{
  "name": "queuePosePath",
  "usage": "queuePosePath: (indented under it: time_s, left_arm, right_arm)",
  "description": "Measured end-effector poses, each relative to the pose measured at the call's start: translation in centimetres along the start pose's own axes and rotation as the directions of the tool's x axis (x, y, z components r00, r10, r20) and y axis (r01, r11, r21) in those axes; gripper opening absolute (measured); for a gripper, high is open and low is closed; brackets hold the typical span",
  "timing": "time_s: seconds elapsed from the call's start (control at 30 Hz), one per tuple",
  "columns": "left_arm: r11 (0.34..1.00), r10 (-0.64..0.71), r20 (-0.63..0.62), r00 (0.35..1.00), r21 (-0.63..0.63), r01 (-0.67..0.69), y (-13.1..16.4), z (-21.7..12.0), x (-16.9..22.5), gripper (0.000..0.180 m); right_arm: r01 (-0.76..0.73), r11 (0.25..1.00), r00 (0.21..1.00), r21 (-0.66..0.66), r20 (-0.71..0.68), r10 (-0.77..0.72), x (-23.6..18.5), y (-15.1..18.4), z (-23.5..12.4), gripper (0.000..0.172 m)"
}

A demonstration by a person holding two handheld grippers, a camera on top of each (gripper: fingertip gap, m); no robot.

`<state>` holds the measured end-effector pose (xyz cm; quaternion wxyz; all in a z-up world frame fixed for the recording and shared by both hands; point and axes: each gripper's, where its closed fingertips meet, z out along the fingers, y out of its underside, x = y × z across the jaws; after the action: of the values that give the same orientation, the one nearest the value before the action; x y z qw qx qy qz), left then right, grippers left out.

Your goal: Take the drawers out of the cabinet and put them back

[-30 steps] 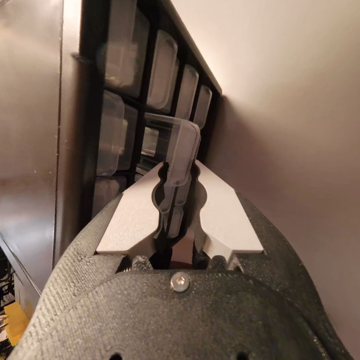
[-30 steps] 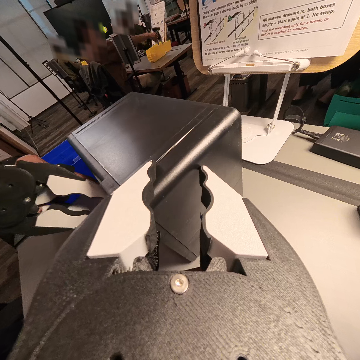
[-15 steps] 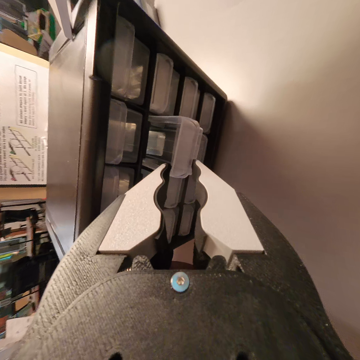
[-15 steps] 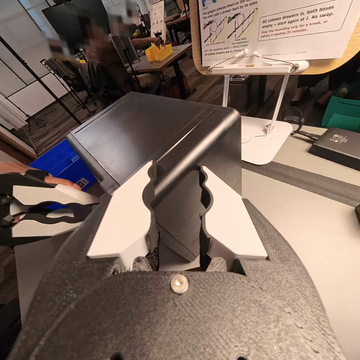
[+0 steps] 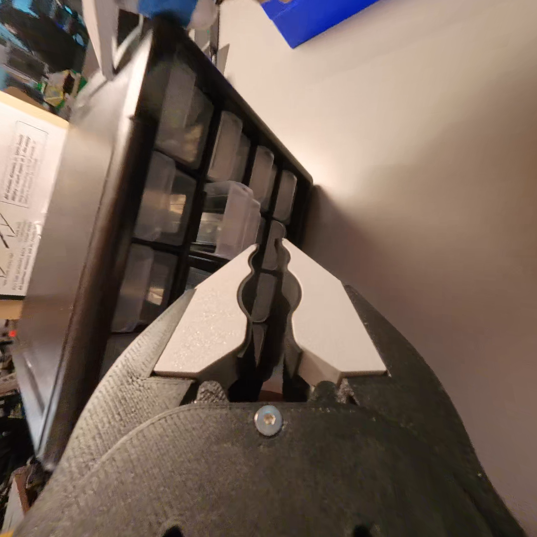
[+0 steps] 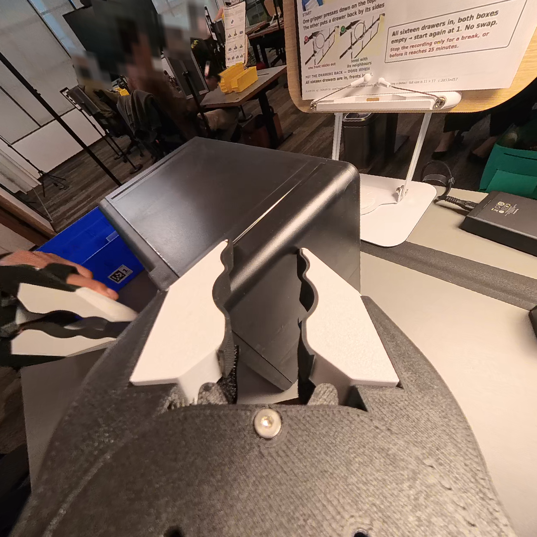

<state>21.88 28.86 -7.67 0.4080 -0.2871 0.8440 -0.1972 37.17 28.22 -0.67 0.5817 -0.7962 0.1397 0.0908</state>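
Drawing back from the clear drawer (image 5: 232, 218), which juts from the black cabinet (image 5: 96, 232): left tool (image 5: 268, 250), narrowed since, pinching nothing. Right tool (image 6: 264, 261): spread as before, steadying the cabinet's rear edge. Drawer likely needs re-gripping.

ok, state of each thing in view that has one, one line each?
cabinet: upright on the table, right gripper over its top rear edge
clear drawer: partly pulled out, sticking past its neighbours
other drawers: pushed in
left gripper: nearly closed, holding nothing
right gripper: open, gripping nothing
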Motion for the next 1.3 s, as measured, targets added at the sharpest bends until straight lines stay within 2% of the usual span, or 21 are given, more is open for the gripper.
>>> queuePosePath:
  time_s: [0.3, 0.37, 0.47, 0.6, 0.67, 0.73, 0.83, 0.93, 1.0, 1.07, 1.23, 1.3]
  left_arm:
    - [0.997, -0.069, 0.065, 0.995, -0.018, 0.071, 0.4, 4.6, -2.2, 0.016]
    - [0.997, -0.081, 0.054, 0.995, -0.009, 0.082, 0.5, 4.7, -1.6, 0.029]
    - [0.996, -0.093, 0.039, 0.995, -0.006, 0.093, 1.1, 2.9, -0.9, 0.037]
    - [0.992, -0.126, 0.039, 0.991, -0.005, 0.127, 3.3, -2.9, -1.2, 0.04]
    - [0.988, -0.143, 0.059, 0.988, -0.048, 0.146, 6.2, -6.4, -2.2, 0.041]
    - [0.975, -0.161, 0.075, 0.984, -0.14, 0.17, 10.3, -9.8, -3.2, 0.043]
    - [0.926, -0.188, 0.13, 0.974, -0.307, 0.22, 18.4, -14.7, -5.0, 0.043]
    - [0.826, -0.249, 0.116, 0.961, -0.492, 0.274, 27.1, -18.2, -4.2, 0.044]
    - [0.778, -0.26, 0.108, 0.96, -0.565, 0.274, 31.4, -19.1, -3.3, 0.045]
    - [0.749, -0.284, 0.1, 0.954, -0.598, 0.286, 34.1, -18.9, -2.5, 0.048]
    - [0.71, -0.284, 0.075, 0.956, -0.654, 0.262, 38.2, -16.9, -1.4, 0.047]
    - [0.689, -0.268, 0.074, 0.961, -0.682, 0.244, 39.7, -16.4, -1.3, 0.039]
  right_arm:
    - [0.005, 1.0, 1.0, 0.004, -0.006, -0.005, 0.0, 0.0, 0.0, 0.046]
    - [0.005, 1.0, 1.0, 0.003, -0.004, -0.005, 0.0, 0.0, 0.0, 0.046]
    - [0.005, 1.0, 1.0, 0.004, -0.002, -0.005, 0.0, 0.0, 0.0, 0.046]
    - [0.005, 1.0, 1.0, 0.004, 0.001, -0.005, 0.0, 0.0, 0.0, 0.046]
    - [0.006, 1.0, 1.0, 0.005, 0.001, -0.006, 0.0, 0.0, 0.0, 0.046]
    - [0.008, 1.0, 1.0, 0.005, 0.002, -0.008, 0.0, 0.0, 0.0, 0.046]
    - [0.007, 1.0, 1.0, 0.007, 0.004, -0.007, 0.0, 0.0, 0.0, 0.046]
    - [0.009, 1.0, 1.0, 0.007, 0.002, -0.009, 0.0, 0.0, 0.0, 0.046]
    - [0.011, 1.0, 1.0, 0.007, 0.0, -0.011, 0.0, 0.0, 0.0, 0.046]
    - [0.012, 1.0, 1.0, 0.008, 0.0, -0.012, 0.0, 0.0, 0.0, 0.046]
    - [0.015, 1.0, 1.0, 0.013, 0.0, -0.015, 0.0, 0.0, 0.0, 0.046]
    - [0.013, 1.0, 1.0, 0.014, 0.003, -0.013, 0.0, 0.0, 0.0, 0.046]
